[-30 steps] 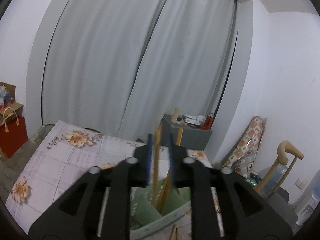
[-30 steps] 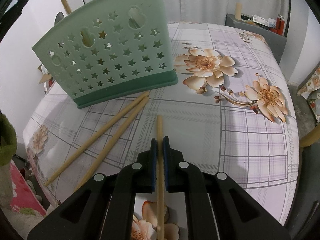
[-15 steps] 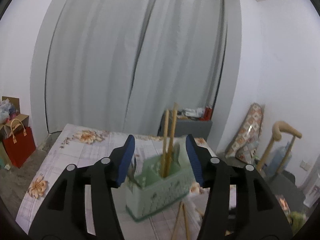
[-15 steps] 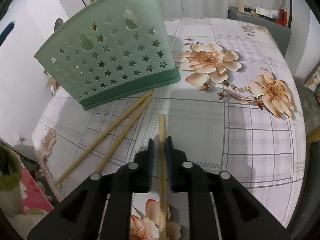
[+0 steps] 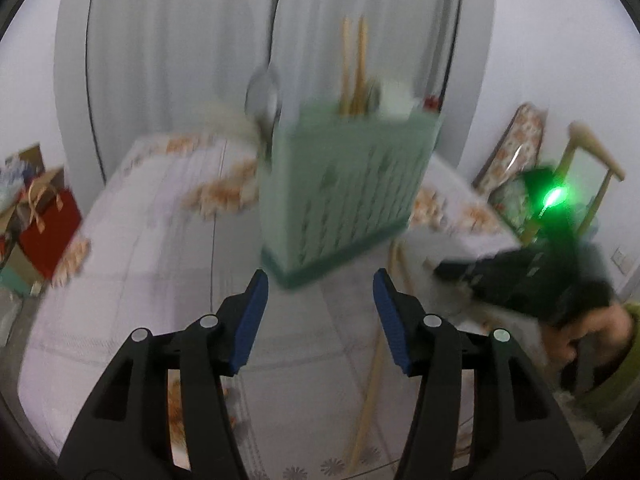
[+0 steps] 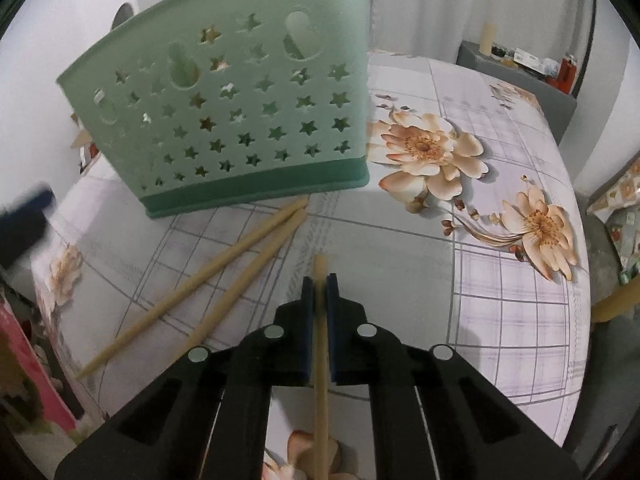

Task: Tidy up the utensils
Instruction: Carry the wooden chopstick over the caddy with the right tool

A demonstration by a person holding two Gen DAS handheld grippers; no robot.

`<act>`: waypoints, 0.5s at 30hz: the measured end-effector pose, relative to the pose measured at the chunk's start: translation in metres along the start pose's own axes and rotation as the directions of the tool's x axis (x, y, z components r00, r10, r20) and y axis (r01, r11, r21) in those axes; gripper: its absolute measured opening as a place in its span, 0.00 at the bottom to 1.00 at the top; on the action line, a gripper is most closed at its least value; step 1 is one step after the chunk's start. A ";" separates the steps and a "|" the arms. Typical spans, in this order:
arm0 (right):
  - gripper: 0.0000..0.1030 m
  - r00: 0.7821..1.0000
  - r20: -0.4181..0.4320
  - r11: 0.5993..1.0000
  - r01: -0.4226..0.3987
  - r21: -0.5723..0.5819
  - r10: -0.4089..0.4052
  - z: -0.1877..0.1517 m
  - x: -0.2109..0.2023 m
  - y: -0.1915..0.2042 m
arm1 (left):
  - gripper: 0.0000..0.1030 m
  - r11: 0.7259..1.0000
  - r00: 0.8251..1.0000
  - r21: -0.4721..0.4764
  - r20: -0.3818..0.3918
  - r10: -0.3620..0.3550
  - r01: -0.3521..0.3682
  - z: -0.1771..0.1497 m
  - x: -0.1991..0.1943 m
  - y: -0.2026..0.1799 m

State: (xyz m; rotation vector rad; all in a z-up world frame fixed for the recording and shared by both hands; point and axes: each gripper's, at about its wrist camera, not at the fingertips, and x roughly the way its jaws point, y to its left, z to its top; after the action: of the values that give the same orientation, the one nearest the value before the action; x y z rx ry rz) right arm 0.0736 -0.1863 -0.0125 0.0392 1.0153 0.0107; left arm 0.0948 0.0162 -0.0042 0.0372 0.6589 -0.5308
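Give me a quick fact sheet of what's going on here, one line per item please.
Surface: table under a floral, checked cloth
Holder: green utensil holder with star cutouts, upright on the table
In holder: two chopsticks and a spoon, view blurred
Loose: two chopsticks on the table, beside the holder's base
Right gripper: shut on one chopstick
Left gripper: open, holding nothing, facing the holder
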 end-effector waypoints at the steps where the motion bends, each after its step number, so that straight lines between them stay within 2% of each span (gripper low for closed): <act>1: 0.06 1.000 0.000 1.000 0.001 0.004 -0.001 0.000 -0.001 0.000 | 0.50 1.000 1.000 -0.017 -0.031 0.001 -0.002 -0.007 0.008 0.002; 4: 0.06 0.999 0.039 0.999 -0.020 0.042 0.019 0.001 -0.015 -0.009 | 0.50 0.999 0.997 -0.045 -0.079 -0.007 0.003 -0.016 0.021 0.007; 8: 0.06 0.991 0.124 0.994 -0.067 0.090 0.056 0.009 -0.043 -0.023 | 0.50 0.999 0.995 -0.043 -0.103 -0.007 0.003 -0.021 0.028 0.009; 12: 0.06 0.973 0.215 0.985 -0.111 0.135 0.080 0.016 -0.077 -0.039 | 0.50 0.999 0.992 -0.044 -0.124 -0.009 0.003 -0.024 0.035 0.009; 15: 0.06 0.952 0.294 0.979 -0.134 0.156 0.084 0.018 -0.107 -0.050 | 0.51 0.999 0.990 -0.046 -0.142 -0.009 0.002 -0.023 0.040 0.008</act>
State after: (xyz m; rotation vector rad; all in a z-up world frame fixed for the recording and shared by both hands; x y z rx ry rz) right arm 0.0322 -0.2396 0.0861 0.2505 0.7207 0.0169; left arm 0.1124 0.0096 -0.0473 0.0300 0.8105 -0.5213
